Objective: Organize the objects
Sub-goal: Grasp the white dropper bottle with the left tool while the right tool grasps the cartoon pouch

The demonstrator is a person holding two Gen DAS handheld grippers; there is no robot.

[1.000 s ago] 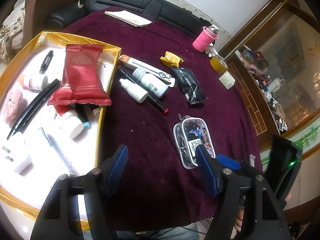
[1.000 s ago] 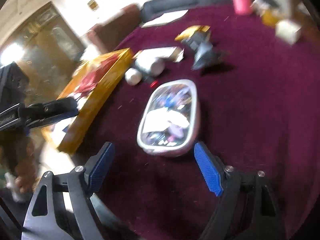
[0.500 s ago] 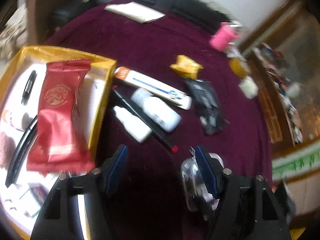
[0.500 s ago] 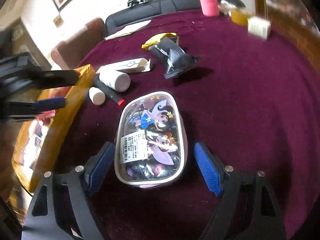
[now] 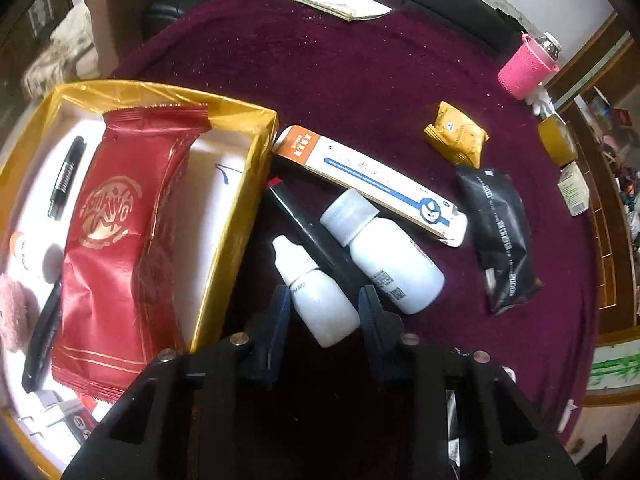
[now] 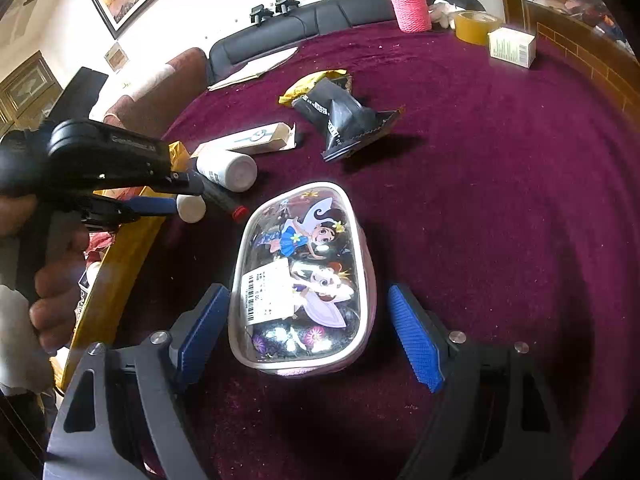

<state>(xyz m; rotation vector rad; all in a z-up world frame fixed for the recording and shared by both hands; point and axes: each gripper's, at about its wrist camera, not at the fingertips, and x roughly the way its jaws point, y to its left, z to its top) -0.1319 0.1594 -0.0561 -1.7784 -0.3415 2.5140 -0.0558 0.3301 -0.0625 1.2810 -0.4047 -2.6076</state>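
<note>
My left gripper (image 5: pixel 323 312) has its jaws around a small white dropper bottle (image 5: pixel 316 290) lying on the maroon cloth beside the gold box (image 5: pixel 236 216); the pads stand just off its sides. A larger white bottle (image 5: pixel 384 256), a black pen (image 5: pixel 308 232) and a long orange-and-white carton (image 5: pixel 372 184) lie beside it. My right gripper (image 6: pixel 310 328) is open, its jaws either side of a clear cartoon-print pouch (image 6: pixel 304 276). The left gripper also shows in the right wrist view (image 6: pixel 160 196).
The gold box holds a red snack bag (image 5: pixel 124 236), a black marker (image 5: pixel 66 176) and other items. A black packet (image 5: pixel 500 236), a yellow packet (image 5: pixel 456 134), a pink-sleeved bottle (image 5: pixel 528 66), a tape roll (image 6: pixel 476 26) and a small white carton (image 6: pixel 512 46) lie further off.
My left gripper moved forward and down from near the pouch to the small dropper bottle, and its jaws narrowed around it. My right gripper closed in on the pouch, still open.
</note>
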